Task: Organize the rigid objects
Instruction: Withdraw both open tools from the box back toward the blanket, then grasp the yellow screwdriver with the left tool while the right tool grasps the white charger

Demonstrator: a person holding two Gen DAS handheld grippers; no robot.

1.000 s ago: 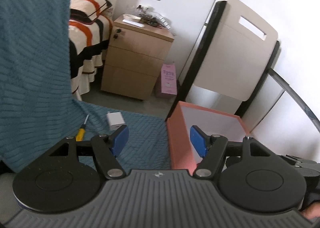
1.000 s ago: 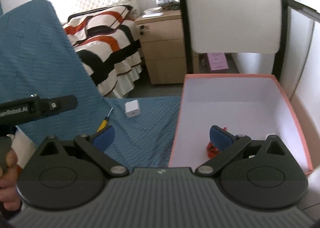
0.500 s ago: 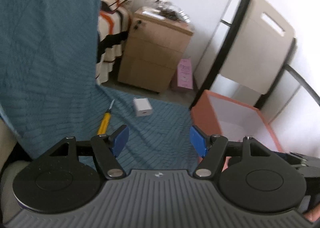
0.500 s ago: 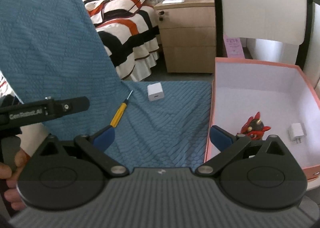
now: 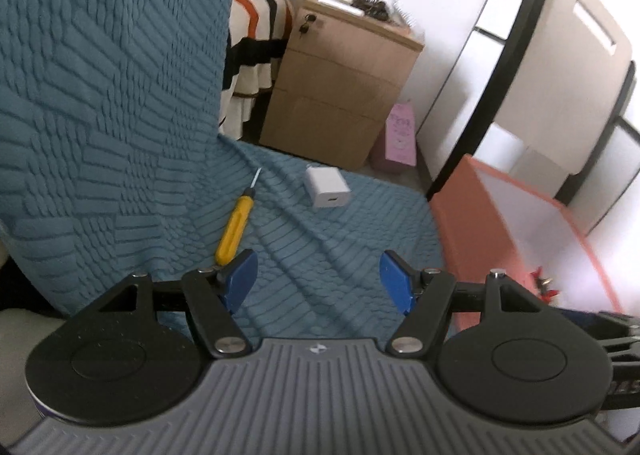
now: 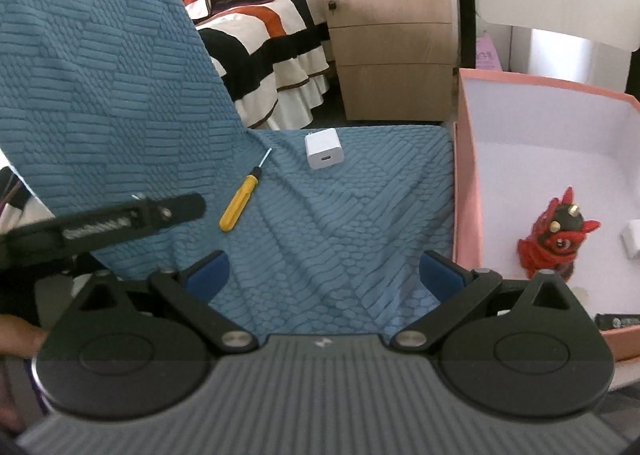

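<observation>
The yellow screwdriver (image 5: 234, 225) lies on the blue cover just ahead-left of the left claw (image 5: 318, 281), handle toward it and tip pointing away, nearer than to the right claw (image 6: 322, 275); both gape wide, empty.

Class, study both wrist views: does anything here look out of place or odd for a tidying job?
Two items lie loose on the blue textured cover instead of in the pink box: a yellow-handled screwdriver and a white charger. The box already holds a red figurine and another white piece. Nothing looks spilled or broken.
</observation>
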